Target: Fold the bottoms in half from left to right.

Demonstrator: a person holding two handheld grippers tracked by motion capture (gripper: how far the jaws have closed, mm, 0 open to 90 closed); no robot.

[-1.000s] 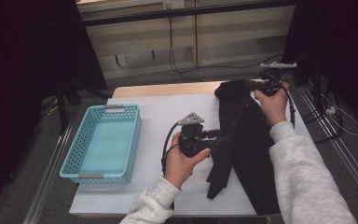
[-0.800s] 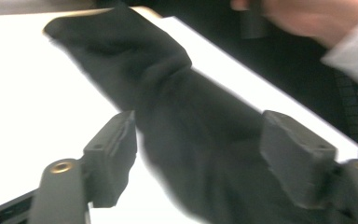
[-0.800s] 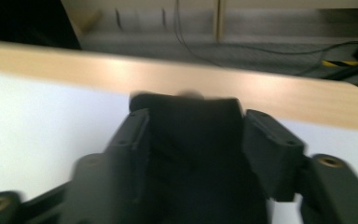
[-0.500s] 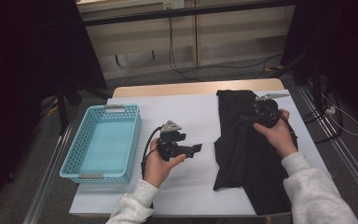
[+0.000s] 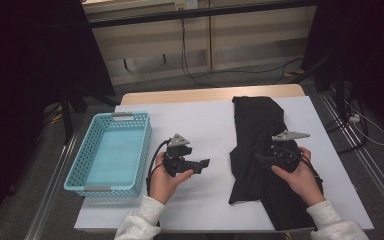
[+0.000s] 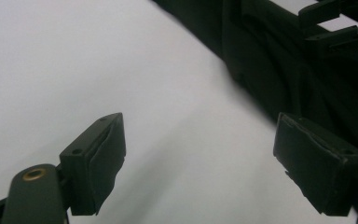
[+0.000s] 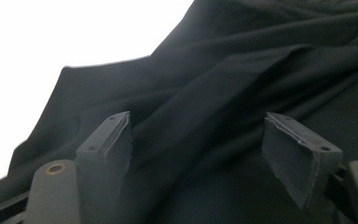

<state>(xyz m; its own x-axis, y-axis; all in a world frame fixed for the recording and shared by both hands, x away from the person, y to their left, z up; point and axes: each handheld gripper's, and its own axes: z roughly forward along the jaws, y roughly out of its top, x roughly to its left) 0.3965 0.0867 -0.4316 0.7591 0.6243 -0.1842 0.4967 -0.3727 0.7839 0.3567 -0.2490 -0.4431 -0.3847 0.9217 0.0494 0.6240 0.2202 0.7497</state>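
White covering spreads over the table (image 5: 200, 125) I'm working at, with a wooden edge at the far side and dark curtains and trailing cables on the floor behind it. At the left end stands a light blue perforated basket (image 5: 82, 167), nothing in it that I can see. Just right of it my left gripper (image 5: 202, 165) hovers above bare white sheet, pointing toward the cloth; its jaws have just been opening and now stand released, nothing between the pads (image 6: 98, 163). Further right lies the black garment (image 5: 257, 125), a long dark strip running from the far edge of the sheet down to the near one, rumpled, with soft diagonal folds and a folded-over flap that my right gripper view shows close up (image 7: 242, 79). Its fabric looks matte and thin, with no print that I can make out. My right gripper (image 5: 260, 157) sits over the garment's lower half, jaws parted after just opening, pads (image 7: 298, 154) clear of the cloth.
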